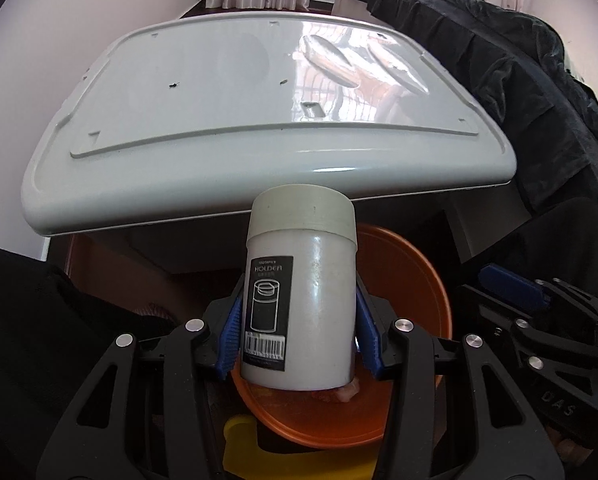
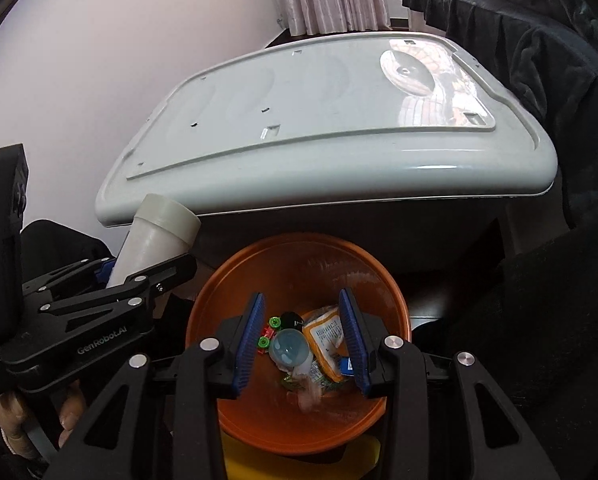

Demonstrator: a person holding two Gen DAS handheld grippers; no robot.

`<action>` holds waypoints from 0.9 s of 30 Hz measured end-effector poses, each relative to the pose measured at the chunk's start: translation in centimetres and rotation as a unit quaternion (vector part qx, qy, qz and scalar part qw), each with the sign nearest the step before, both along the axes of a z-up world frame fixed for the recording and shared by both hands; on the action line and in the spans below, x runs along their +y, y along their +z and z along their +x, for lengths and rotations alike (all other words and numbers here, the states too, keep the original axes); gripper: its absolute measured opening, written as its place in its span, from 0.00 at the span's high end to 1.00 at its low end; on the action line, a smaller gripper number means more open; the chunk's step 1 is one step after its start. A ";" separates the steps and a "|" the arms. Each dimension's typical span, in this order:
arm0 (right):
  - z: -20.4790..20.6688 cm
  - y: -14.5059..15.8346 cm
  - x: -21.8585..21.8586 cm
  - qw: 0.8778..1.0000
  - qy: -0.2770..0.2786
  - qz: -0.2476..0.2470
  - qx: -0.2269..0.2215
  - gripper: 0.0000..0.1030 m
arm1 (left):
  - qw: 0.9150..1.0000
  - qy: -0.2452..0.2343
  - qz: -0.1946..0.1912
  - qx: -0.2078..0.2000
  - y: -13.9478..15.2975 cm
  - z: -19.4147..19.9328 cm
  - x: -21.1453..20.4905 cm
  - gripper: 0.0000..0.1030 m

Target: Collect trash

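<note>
Centrally in the left wrist view, the left gripper [image 1: 297, 334] clamped a white toothpick holder [image 1: 301, 292] with a cream cap and black barcoded label, its long axis running up the frame, cap uppermost, over the orange bin [image 1: 415, 280]; the right gripper [image 2: 301, 342] stood open and empty above the bin's trash [image 2: 323, 344]

The left gripper [image 1: 297, 330] clamps a white canister [image 1: 301, 292] upright above an orange bin [image 1: 411, 280]. Behind stands a grey lid [image 1: 203, 120]; the right gripper [image 1: 539, 312] shows at the right edge.
</note>
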State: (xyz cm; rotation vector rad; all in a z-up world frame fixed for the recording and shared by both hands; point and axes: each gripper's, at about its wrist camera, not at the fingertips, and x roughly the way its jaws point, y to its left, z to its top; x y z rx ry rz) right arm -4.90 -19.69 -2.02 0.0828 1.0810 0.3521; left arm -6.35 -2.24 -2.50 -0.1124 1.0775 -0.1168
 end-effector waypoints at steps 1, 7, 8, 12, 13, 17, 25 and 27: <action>0.0 0.1 -0.1 1.000 -0.004 -0.002 -0.002 0.45 | 1.000 0.002 -0.001 0.001 0.0 0.0 0.1 0.46; -0.2 0.4 -0.4 1.000 -0.012 0.002 -0.012 0.44 | 1.000 0.000 -0.001 -0.003 0.3 0.0 0.1 0.27; -0.2 0.5 -0.5 1.000 -0.014 0.003 -0.013 0.44 | 1.000 0.000 -0.001 -0.002 0.2 0.0 0.1 0.27; -0.2 0.9 -0.9 0.999 -0.024 0.009 -0.020 0.41 | 1.000 0.009 -0.006 -0.004 0.5 0.0 0.5 0.27; -0.2 1.0 -1.1 0.999 -0.028 0.010 -0.022 0.39 | 1.000 0.011 -0.007 -0.004 0.5 0.0 0.6 0.27; 0.1 1.2 -1.9 0.999 -0.043 0.015 -0.025 0.37 | 0.999 0.027 -0.018 -0.009 1.2 0.4 1.5 0.27; 2.3 2.2 -1.7 0.993 -0.070 -0.023 -0.092 0.10 | 0.997 0.047 -0.001 -0.064 3.3 1.7 3.3 0.23; 2.6 2.3 -1.2 0.991 -0.073 -0.038 -0.109 0.04 | 0.997 0.042 0.001 -0.066 3.1 2.2 3.6 0.22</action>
